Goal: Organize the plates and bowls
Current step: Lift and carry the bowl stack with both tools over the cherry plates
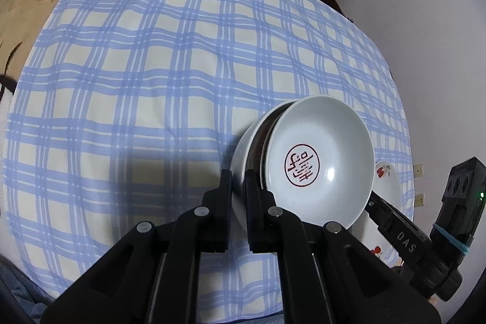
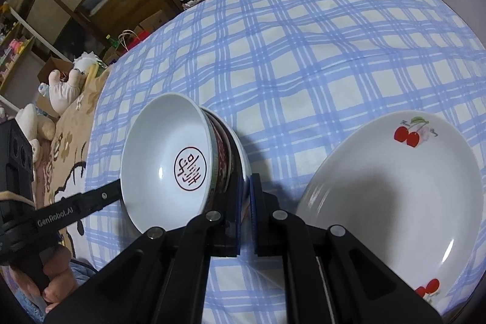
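Above the checked cloth [image 1: 136, 66], both jaws pinch opposite rims of seemingly nested bowls [image 1: 319, 160].

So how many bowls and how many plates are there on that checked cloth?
Bowls: 2, a seal-marked bowl nested in an outer bowl, both gripped at the rim by the left gripper and right gripper.
Plates: 1, the cherry plate.
Total: 3.

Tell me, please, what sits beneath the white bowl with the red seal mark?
The white seal-marked bowl nests inside another bowl, clamped by both grippers. A dark-patterned layer shows between; anything deeper is hidden.
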`<state>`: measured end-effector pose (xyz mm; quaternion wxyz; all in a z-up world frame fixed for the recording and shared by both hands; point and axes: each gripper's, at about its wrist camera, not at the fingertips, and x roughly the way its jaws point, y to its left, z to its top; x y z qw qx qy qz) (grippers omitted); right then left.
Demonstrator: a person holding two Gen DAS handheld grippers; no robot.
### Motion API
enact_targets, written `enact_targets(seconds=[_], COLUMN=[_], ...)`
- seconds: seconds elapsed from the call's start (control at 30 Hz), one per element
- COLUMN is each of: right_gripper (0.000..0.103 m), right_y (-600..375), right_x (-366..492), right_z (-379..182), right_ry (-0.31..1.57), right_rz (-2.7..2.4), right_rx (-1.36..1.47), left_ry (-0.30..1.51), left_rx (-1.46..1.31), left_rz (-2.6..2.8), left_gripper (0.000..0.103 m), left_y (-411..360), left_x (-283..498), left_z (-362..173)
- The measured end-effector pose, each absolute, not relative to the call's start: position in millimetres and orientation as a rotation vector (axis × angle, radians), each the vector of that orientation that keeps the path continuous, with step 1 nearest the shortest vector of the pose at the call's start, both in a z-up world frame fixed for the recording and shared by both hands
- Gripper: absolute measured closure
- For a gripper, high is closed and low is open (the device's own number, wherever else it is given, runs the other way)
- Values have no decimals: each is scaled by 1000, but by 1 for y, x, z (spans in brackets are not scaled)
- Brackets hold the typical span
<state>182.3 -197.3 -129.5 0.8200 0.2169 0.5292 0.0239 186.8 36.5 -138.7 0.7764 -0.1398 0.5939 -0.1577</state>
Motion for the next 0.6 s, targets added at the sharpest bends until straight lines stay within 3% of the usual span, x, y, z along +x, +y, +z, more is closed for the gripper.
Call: enact_targets(seconds=[0.6], right_gripper=[95], right_y=[-204], right_x=[169], right_z=[-118], right_ry=[1103], right_rz=[84], right_rx=[489], left_ry=[1257], left_rx=[-280], left_rz=[-367], left_gripper=[96], left_y=[39], left_x=[175], left_z=[-127])
